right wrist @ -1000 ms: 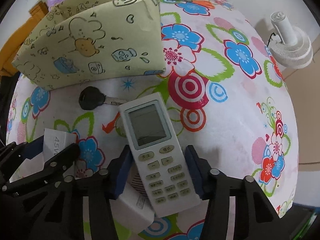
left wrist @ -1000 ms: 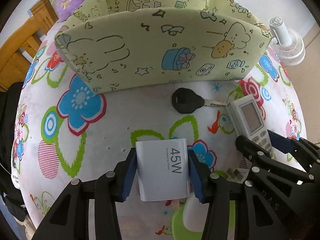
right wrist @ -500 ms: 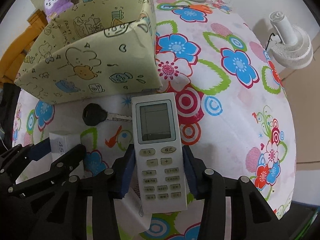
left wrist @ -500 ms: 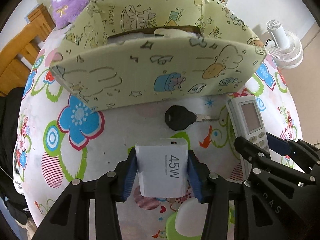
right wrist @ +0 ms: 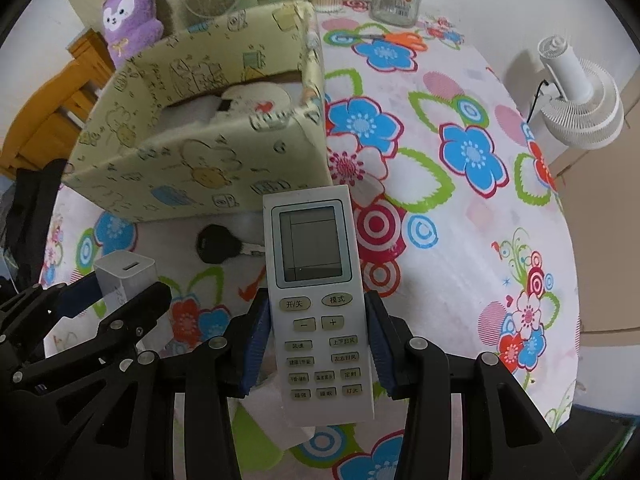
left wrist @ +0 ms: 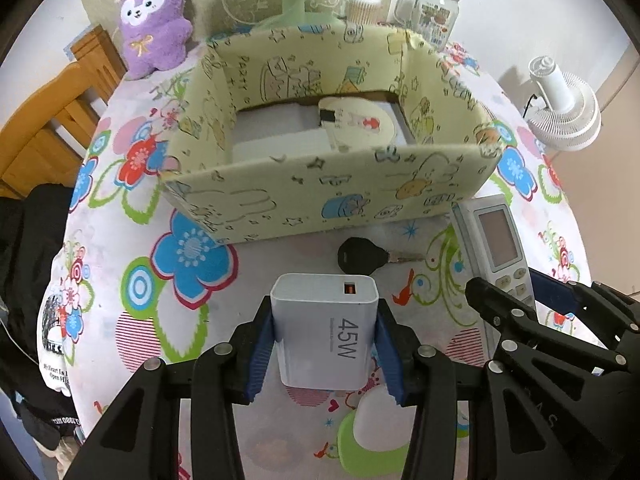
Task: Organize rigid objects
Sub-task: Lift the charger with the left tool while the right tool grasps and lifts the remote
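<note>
Left gripper (left wrist: 325, 344) clamping 45W charger (left wrist: 325, 334), right gripper (right wrist: 314, 346) clamping remote (right wrist: 316, 292), both above tablecloth short of storage box (left wrist: 332, 196); risking remote catching the box's near wall, slipping.

Between blue-padded jaws: a white charger (left wrist: 325, 334) (grey "45W"); ahead, a black key (left wrist: 362, 257), pale-yellow doodled box (left wrist: 332, 192), flowered tablecloth (left wrist: 192, 248).

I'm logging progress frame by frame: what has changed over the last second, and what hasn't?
Both tools rose: the left tool lifted the white 45W charger block and the right tool lifted the white remote control off the flowered tablecloth, so the inside of the yellow cartoon-print box now shows. Both grips stayed shut; the black-headed key stayed put.
</note>
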{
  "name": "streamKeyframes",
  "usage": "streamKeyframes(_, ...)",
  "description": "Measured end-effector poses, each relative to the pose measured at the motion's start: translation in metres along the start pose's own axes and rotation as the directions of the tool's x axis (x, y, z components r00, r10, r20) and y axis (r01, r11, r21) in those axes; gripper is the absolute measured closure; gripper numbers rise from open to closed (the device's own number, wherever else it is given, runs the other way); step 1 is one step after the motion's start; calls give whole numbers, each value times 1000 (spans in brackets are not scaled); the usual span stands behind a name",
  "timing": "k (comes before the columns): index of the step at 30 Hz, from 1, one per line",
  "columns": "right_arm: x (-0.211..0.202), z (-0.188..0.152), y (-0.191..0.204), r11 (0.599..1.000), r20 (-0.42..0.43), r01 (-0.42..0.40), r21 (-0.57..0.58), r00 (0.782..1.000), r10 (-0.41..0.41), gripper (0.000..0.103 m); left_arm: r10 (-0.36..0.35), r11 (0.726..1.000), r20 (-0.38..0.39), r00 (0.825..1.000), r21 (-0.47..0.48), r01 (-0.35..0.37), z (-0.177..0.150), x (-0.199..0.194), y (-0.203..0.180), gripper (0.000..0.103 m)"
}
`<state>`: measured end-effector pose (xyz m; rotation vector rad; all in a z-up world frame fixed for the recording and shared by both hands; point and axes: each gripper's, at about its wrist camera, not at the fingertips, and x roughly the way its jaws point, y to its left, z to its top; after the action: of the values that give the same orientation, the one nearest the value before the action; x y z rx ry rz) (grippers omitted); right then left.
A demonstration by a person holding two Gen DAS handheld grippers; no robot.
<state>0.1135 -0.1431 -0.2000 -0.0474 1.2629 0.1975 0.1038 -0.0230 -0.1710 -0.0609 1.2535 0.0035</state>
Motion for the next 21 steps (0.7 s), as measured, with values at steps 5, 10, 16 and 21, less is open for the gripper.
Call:
streamKeyframes(5,-17,2,3,1000,21,-9,7,1000,9,54,4,1000,28,1000,10,-4,-13,-15,2,55)
streamKeyframes(10,-31,5,4,1000,44,-7,8,999,6,54,1,1000,50,999,13,-1,-12,-26,3,55)
streamKeyframes(16,-48,5,6,1000,62,-8,11,998,7,54,4,1000,70,998,20,-5,-11,-41,3,55)
streamKeyframes(21,-59,4,6,1000,69,-1,14,998,0,54,3,1000,81,997,25,-5,-12,-51,1,55)
